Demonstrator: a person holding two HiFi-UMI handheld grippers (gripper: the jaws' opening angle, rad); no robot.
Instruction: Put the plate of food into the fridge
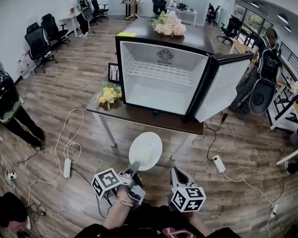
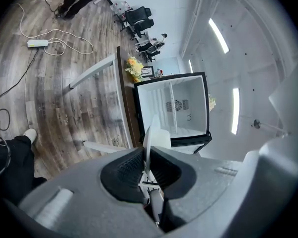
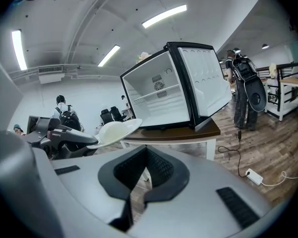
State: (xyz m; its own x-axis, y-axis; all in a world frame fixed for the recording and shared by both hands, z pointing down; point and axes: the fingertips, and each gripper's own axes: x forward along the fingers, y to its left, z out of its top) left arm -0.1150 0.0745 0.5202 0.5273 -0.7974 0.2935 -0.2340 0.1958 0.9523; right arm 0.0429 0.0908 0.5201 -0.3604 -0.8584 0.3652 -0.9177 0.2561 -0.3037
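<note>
Both point away and slightly downward at the near edge: the left gripper (image 1: 134,168), on a bare forearm (image 1: 118,209), pinches the near rim of the plate (image 1: 145,150), while the right gripper (image 1: 175,172) beside it has its jaws together, empty.

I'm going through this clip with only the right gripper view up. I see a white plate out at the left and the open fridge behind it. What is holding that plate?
Observer: The left tongs. The left gripper view shows them shut on the plate's rim.
Operator: Is the plate over the table yet?
Observer: No. In the head view it hangs over the floor, just short of the table's near edge.
Operator: Is there anything beside the fridge that I can't see?
Observer: Yellow flowers on the table, left of the fridge and clear of its opening.
</note>
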